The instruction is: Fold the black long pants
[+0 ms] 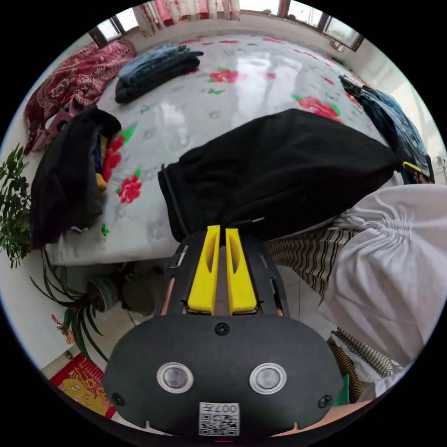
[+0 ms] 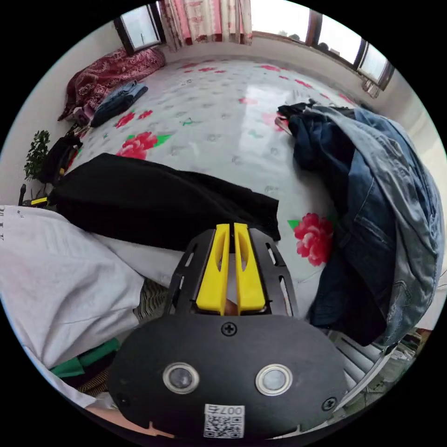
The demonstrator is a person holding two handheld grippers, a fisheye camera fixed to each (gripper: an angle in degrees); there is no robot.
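1. Left yellow tongs (image 1: pixel 222 229) look pressed together at the waistband end of the black long pants (image 1: pixel 279 172); I'd check they've really got cloth.
2. Right yellow tongs (image 2: pixel 231 226), also closed, sit at the hem end (image 2: pixel 163 200): lift both evenly on the floral bed (image 2: pixel 223 111).

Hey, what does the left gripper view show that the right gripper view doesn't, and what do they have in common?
Left gripper view alone: the potted plants on the floor beside the bed, a red mat below them, and the waistband end of the black pants, with a cord tip.

Right gripper view alone: the big denim pile as a whole, and the windows with curtains.

Both: the black pants along the near edge of the floral bedsheet, the folded jeans, the red quilt, and the person's white garment.
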